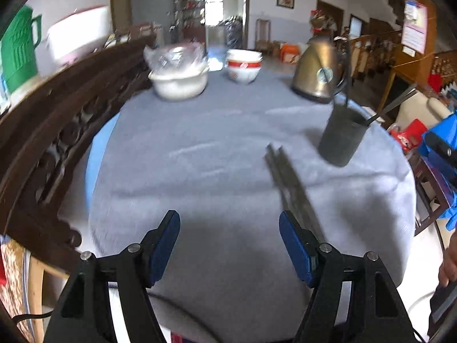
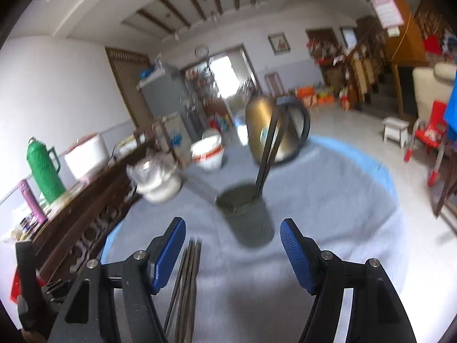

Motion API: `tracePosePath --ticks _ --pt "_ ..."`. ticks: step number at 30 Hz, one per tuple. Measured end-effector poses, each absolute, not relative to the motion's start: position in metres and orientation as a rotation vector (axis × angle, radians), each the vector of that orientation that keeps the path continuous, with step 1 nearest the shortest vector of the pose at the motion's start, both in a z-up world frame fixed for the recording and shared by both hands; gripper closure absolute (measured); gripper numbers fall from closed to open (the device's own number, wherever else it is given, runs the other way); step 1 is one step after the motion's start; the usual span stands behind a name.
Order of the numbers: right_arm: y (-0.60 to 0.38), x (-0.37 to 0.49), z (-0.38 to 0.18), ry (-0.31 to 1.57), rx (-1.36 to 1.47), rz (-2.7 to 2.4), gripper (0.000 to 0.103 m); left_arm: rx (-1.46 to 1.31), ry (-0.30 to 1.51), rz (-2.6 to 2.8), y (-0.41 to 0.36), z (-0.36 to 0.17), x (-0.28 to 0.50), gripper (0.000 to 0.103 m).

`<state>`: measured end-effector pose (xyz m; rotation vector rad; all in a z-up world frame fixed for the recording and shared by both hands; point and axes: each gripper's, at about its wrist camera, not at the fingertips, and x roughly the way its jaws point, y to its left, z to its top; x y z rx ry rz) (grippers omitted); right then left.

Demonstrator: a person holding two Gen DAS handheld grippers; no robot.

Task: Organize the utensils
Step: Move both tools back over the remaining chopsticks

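Observation:
A dark round utensil holder (image 1: 341,135) stands on the grey tablecloth (image 1: 200,157) at the right, with dark utensils sticking up out of it. A bundle of dark chopsticks (image 1: 291,184) lies on the cloth, running toward my left gripper's right finger. My left gripper (image 1: 230,245) is open and empty above the cloth. In the right wrist view the holder (image 2: 247,214) is just ahead of my right gripper (image 2: 232,250), which is open and empty. The chopsticks (image 2: 185,283) lie beside its left finger.
A brass kettle (image 1: 317,71), stacked red-and-white bowls (image 1: 244,65) and a white bowl with plastic wrap (image 1: 178,71) stand at the table's far side. A dark carved wooden rail (image 1: 57,131) runs along the left. A green thermos (image 1: 18,54) stands behind it.

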<state>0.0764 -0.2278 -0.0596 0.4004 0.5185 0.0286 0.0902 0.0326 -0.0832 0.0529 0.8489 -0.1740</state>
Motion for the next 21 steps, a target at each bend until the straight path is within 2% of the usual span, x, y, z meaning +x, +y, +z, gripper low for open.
tracePosePath --ticks 11,21 --pt "-0.186 0.083 -0.085 0.648 0.328 0.103 0.030 0.027 0.885 -0.146 0.036 -0.084 0.091 0.030" --pt "-0.201 0.074 -0.098 0.705 0.396 0.105 0.030 0.070 0.912 -0.167 0.014 -0.085 0.091 0.030"
